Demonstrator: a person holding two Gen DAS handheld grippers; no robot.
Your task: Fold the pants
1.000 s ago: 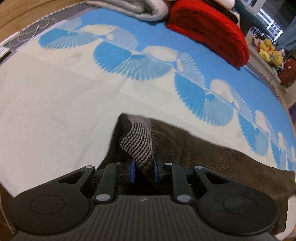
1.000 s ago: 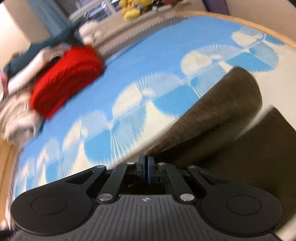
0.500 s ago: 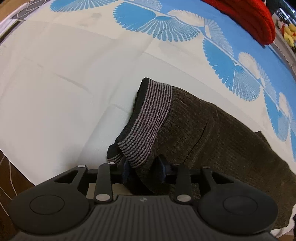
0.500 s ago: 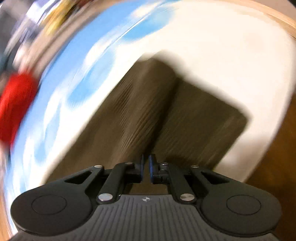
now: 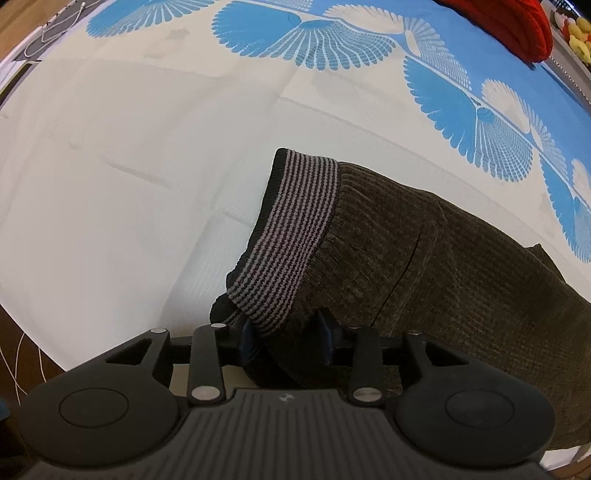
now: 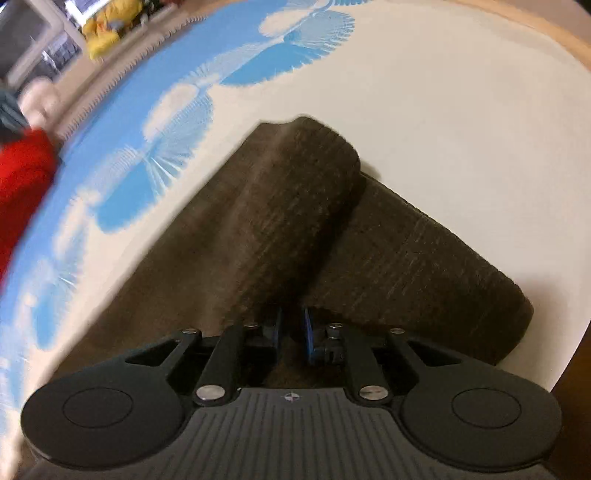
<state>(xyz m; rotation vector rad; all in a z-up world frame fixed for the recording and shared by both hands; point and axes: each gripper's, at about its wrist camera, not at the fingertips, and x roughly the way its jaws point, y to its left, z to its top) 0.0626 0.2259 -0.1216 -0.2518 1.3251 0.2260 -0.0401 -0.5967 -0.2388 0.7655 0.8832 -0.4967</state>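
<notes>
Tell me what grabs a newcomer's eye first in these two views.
The dark brown corduroy pants with a grey-striped ribbed waistband lie in the foreground, between the open left gripper. Behind them spreads the white cloth with blue fan prints, and a red knit garment sits top right.

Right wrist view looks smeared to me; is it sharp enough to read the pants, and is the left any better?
Right wrist view: motion blur smears the cloth and red pile at left; the pants are soft, ribbing faint. Left wrist view: sharp, waistband stripes crisp, fisheye bending the cloth's edges, even light, no glare.
</notes>
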